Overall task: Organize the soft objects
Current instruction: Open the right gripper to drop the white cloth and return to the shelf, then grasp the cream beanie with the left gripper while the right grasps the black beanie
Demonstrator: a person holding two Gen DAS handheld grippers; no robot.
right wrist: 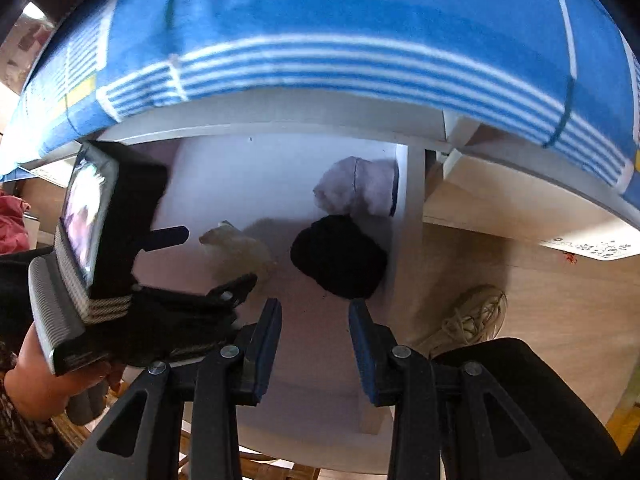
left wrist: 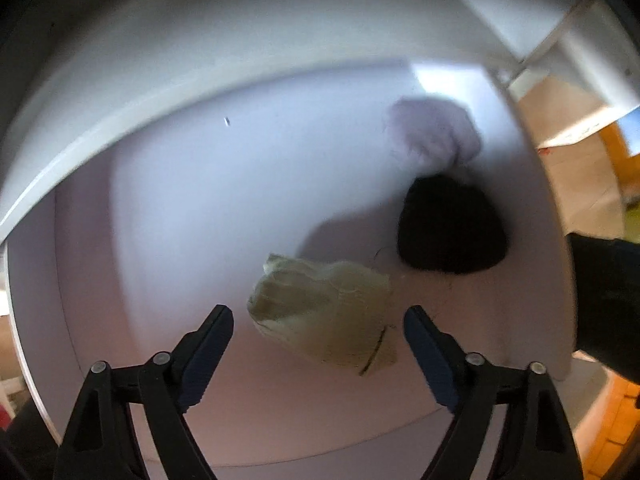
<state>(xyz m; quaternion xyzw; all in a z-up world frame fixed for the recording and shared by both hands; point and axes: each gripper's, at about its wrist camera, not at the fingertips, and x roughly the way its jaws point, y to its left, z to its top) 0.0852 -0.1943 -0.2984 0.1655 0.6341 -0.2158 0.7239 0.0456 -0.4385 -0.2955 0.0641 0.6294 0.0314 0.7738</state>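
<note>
My left gripper (left wrist: 318,322) points straight down into a white drawer (left wrist: 120,216), its jaws spread with nothing pressed between the pads. A cream sock bundle (left wrist: 324,312) lies on the drawer floor directly below that gap. I judge it has been set down there, or is about to be lifted; I cannot tell which.

My right gripper (right wrist: 315,316) hangs just beside it, jaws only narrowly apart and holding nothing. In its view, my hand (right wrist: 44,376) at the near left carries the left tool.

Farther in, to the right, a black rolled bundle (left wrist: 450,226) sits close to the drawer's right wall. Beyond it, touching or nearly so, a pale lilac bundle (left wrist: 434,134) rests in the far right corner. The three seem to be gathered along one side to keep the remaining floor free.

Farthest off, a blue striped blanket (right wrist: 360,24) overhangs the drawer. A shoe (right wrist: 468,320) stands on the wooden floor outside, right.
</note>
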